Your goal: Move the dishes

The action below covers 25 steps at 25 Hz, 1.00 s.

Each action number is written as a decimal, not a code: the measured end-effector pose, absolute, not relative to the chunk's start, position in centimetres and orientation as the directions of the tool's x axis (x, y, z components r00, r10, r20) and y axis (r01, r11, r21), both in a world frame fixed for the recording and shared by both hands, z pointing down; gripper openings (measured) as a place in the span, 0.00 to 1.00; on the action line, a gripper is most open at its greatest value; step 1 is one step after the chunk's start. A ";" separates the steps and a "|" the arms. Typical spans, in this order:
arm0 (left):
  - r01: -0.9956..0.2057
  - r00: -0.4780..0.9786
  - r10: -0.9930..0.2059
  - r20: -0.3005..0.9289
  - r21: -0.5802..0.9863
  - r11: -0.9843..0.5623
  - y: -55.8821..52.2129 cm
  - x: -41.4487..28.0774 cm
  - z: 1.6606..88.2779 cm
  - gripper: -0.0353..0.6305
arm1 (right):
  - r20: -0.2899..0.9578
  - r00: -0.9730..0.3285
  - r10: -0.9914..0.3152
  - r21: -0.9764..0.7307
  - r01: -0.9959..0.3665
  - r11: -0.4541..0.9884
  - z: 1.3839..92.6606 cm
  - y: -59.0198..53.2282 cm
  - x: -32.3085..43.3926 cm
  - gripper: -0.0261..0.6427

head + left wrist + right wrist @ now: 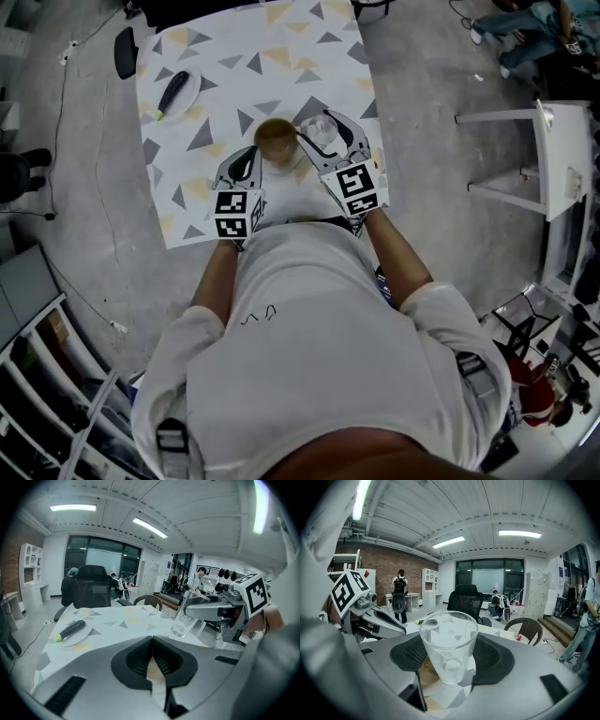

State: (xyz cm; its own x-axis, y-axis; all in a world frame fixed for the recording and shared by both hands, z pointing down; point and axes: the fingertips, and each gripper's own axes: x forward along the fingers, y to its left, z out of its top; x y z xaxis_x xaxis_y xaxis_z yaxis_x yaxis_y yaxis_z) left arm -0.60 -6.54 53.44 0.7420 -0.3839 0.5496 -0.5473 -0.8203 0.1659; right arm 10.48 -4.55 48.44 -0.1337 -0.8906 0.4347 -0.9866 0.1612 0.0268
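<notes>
the right gripper [453, 660] clamps the clear glass [448, 630] off the table [281, 37], just beside the brown bowl [276, 139] (slick walls, slight tilt); a loose squeeze could drop it against that bowl. the left gripper [152, 644] is closed, empty.

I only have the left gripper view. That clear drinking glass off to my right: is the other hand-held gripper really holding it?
Observer: Yes. The right gripper view shows the empty clear drinking glass pinched between the pads of the right hand-held gripper.
Operator: And the tan patch below my jaws?
Observer: Likely the round brown bowl. The head view shows it on the patterned tablecloth, between the left hand-held gripper and that glass.
</notes>
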 end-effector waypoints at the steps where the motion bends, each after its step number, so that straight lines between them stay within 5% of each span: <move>1: -0.540 0.746 -0.378 0.549 0.166 -0.825 -6.4 -0.3 53.4 0.08 | 0.434 -0.121 -0.893 0.029 -0.989 0.148 48.3 -4.2 10.9 0.45; 25: -0.567 0.702 -0.358 0.616 0.179 -0.804 -4.8 -0.2 55.8 0.08 | 0.523 -0.068 -0.850 0.022 -0.995 0.093 52.9 -2.4 15.4 0.45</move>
State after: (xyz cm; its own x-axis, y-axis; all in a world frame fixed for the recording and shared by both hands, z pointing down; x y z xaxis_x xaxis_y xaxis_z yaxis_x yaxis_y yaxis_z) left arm -0.24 -4.78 55.83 0.7020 -0.3582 0.6156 -0.5669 -0.8042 0.1786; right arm 15.45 -2.43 52.86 -0.0680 -0.8499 0.5225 -0.9954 0.0932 0.0222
